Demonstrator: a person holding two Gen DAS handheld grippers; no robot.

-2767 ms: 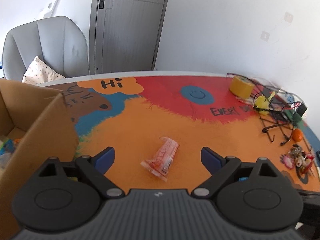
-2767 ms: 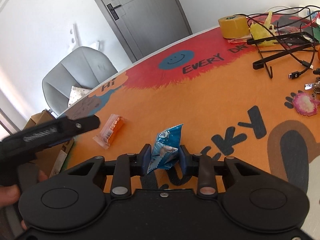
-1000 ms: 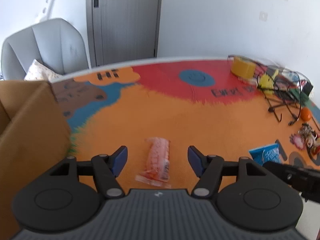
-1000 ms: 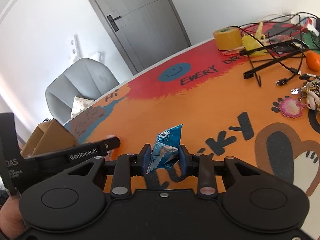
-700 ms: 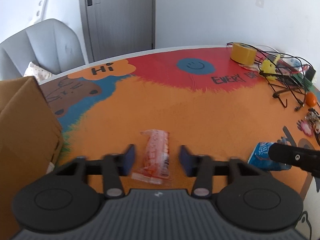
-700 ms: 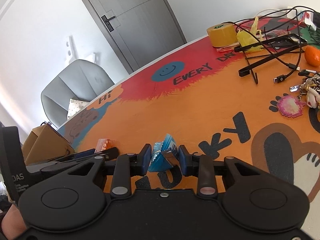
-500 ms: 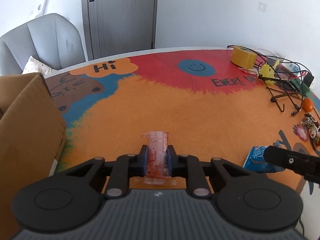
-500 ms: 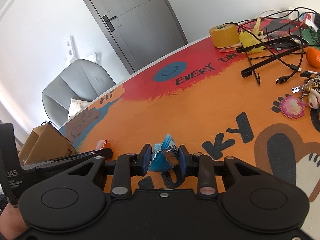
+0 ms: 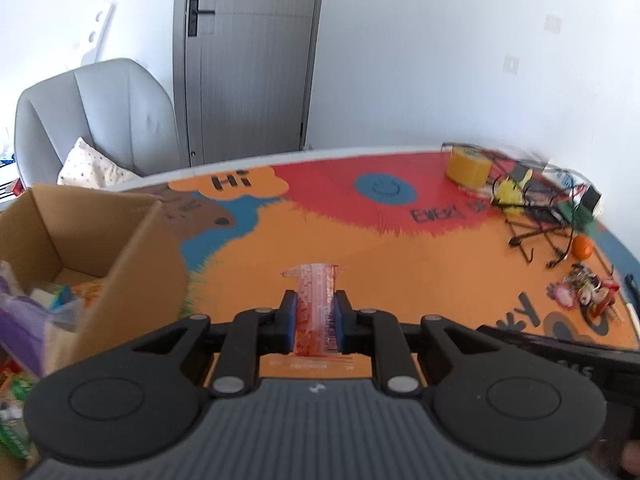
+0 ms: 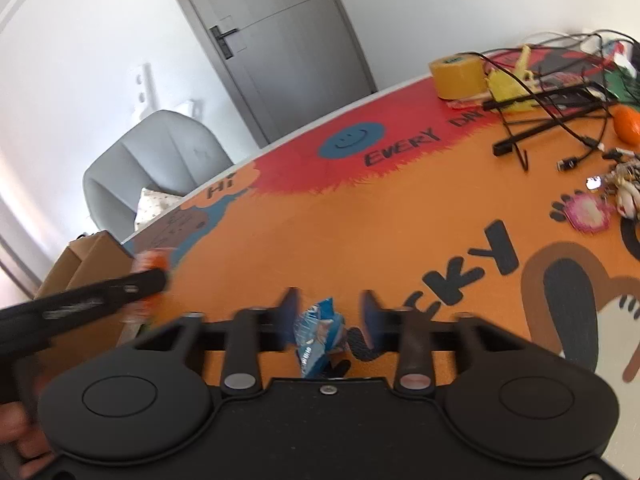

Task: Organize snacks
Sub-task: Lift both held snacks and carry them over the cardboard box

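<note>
Between the fingers of the left gripper point(image 9: 313, 316) an orange-red snack packet point(image 9: 316, 304) is clamped, the blue pads pressed flat against its two long sides; it appears lifted clear of the table point(image 9: 360, 248), though that cannot be told for certain. Its long axis runs straight along the fingers, away from the camera, with the far crimped seal pointing toward the middle of the table and the near seal tucked under the gripper body. To the left stands an open cardboard box point(image 9: 132, 248) in which several wrapped snacks are already seen, so part of the sorting is judged done. The right gripper point(image 10: 328, 312) is caught with its fingers opening: a crumpled blue snack packet point(image 10: 318, 334) lies between them, no longer pressed by either pad, resting on or just above the table. Its long axis runs roughly along the fingers, tilted slightly, one corner pointing away from the camera. Left to do, as judged, are carrying the orange-red packet to the box and dealing with the blue one.
</note>
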